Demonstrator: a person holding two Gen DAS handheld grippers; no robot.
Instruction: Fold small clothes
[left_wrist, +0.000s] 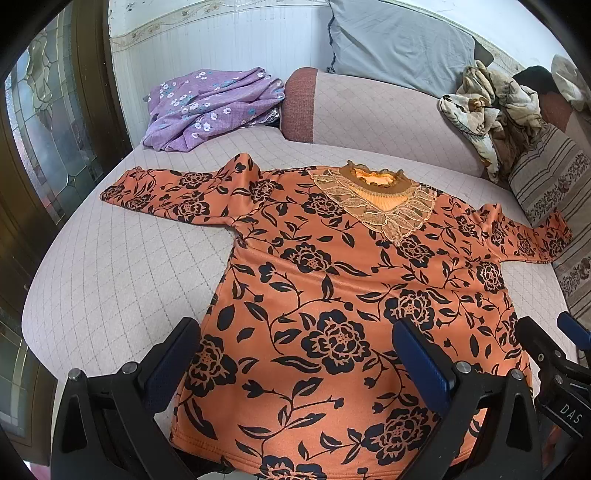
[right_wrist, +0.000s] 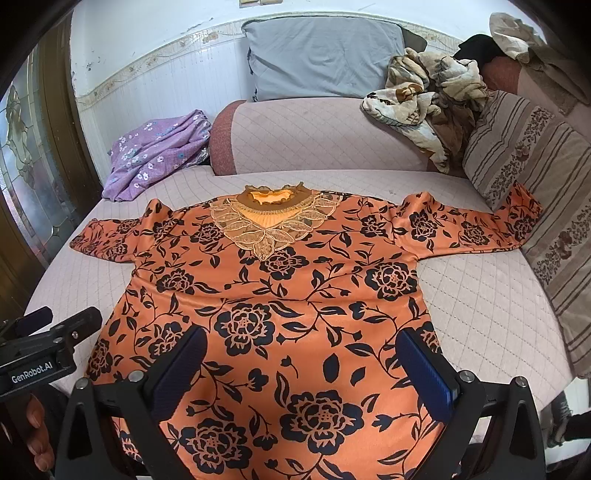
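An orange floral top (left_wrist: 332, 295) is lying flat, sleeves spread, on the quilted sofa (left_wrist: 129, 266). Both tongs, left (left_wrist: 295, 354) and right (right_wrist: 310, 365), are hovering spread wide above its hem.

Black angular frames, blue ribbed pads (left_wrist: 421, 363) on each finger, silver screws at the pivots (white "GenRobot.AI" lettering on the left gripper (right_wrist: 55, 325)); bare fingertips (right_wrist: 35, 424) below.

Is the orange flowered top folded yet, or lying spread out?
Spread out. The top lies flat, front up, both sleeves stretched sideways, collar away from the open grippers.
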